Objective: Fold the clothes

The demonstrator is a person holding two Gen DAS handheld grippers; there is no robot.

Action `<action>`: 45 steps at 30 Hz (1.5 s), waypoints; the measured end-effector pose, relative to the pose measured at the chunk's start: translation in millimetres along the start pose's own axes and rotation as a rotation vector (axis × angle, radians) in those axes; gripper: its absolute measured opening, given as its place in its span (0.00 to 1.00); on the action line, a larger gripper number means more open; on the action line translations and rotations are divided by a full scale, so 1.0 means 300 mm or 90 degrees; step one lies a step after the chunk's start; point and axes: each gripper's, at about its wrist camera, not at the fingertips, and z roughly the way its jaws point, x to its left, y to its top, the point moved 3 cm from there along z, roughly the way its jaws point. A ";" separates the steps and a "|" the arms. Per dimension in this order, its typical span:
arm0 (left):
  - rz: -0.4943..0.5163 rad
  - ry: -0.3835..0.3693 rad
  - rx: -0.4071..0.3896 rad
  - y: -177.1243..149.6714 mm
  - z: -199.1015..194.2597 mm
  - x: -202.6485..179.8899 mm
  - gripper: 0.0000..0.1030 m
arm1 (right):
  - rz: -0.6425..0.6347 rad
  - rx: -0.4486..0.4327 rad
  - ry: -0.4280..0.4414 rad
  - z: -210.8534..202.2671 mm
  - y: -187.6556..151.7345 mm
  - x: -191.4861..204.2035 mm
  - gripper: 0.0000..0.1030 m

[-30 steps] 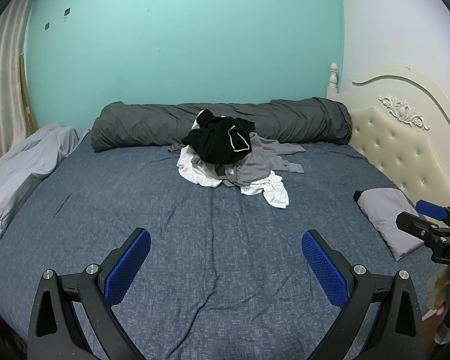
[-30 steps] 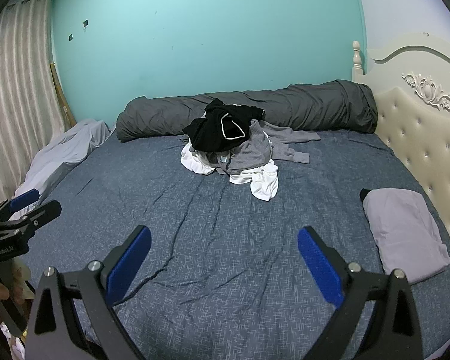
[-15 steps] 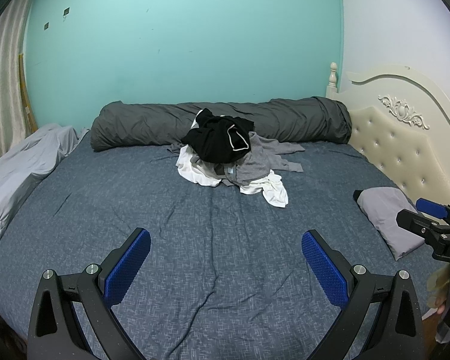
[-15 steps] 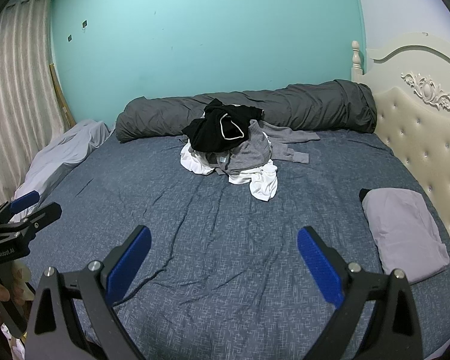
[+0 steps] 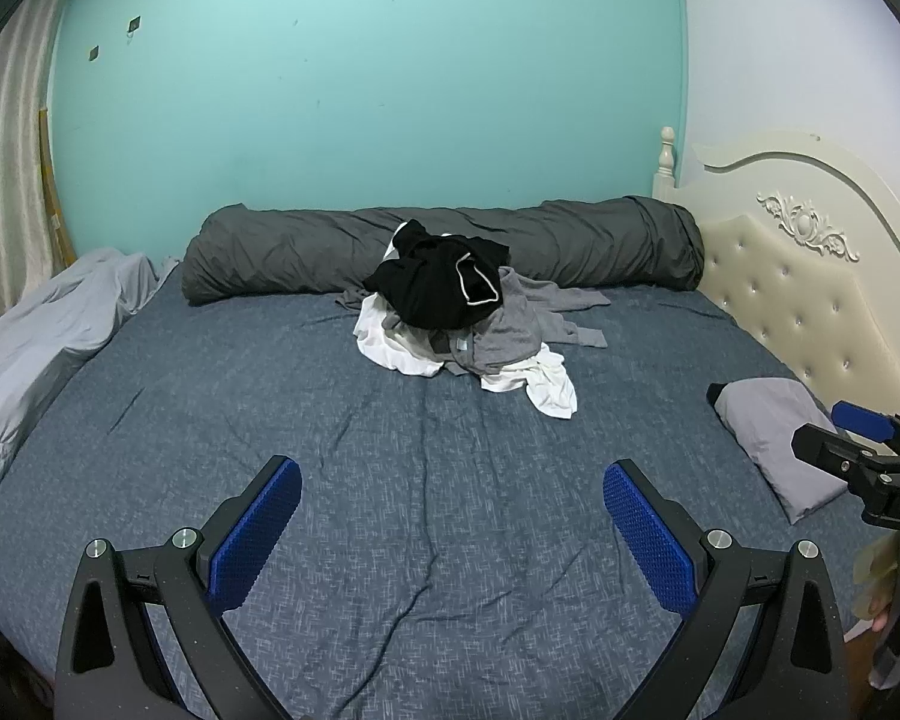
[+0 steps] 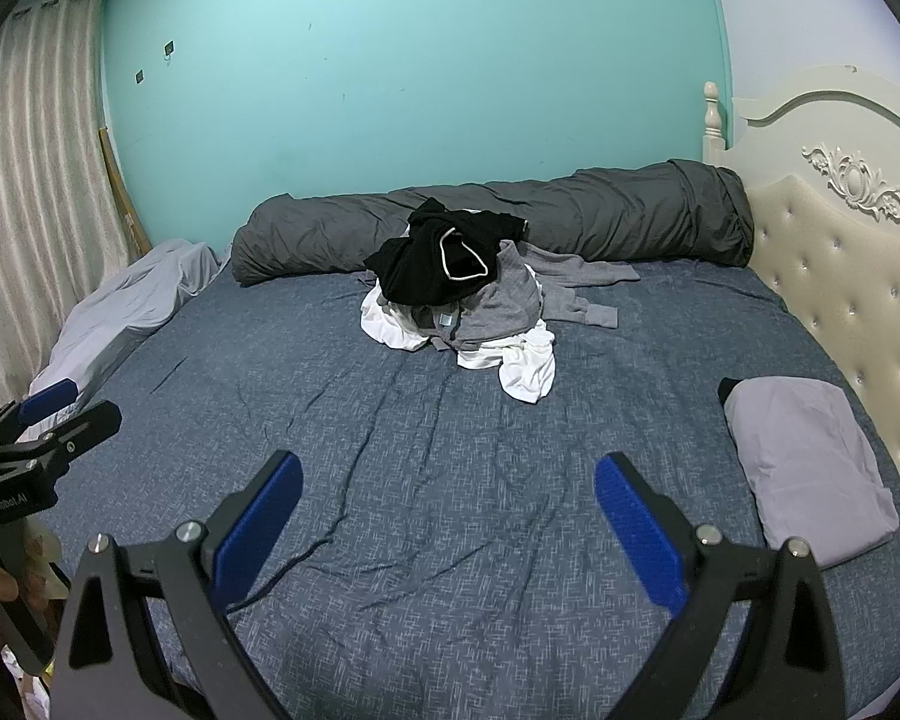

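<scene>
Both grippers, left gripper (image 5: 452,516) & right gripper (image 6: 448,510), jaws wide apart w/ nothing held, hover over blue-grey bedsheet (image 5: 390,420), well short of crumpled black/grey/white clothes heap (image 5: 462,318) mid-bed by rolled dark-grey duvet (image 5: 306,252); soft, light, floppy, prob best pinched at top black garment (image 6: 444,264) edge/collar.

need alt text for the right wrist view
An open claw hovers over a blue bed, facing a pile of clothes beside a rolled grey duvet. A folded grey cloth lies right.
</scene>
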 end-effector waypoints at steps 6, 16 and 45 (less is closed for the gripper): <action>-0.002 0.000 0.001 0.002 0.005 0.002 1.00 | 0.001 0.001 0.000 0.004 0.001 0.000 0.96; -0.023 0.007 0.009 -0.007 0.062 0.043 1.00 | 0.002 0.015 -0.005 0.066 -0.009 -0.015 0.96; -0.257 0.062 0.064 -0.250 0.837 0.453 1.00 | -0.026 0.076 0.015 0.946 0.096 -0.045 0.96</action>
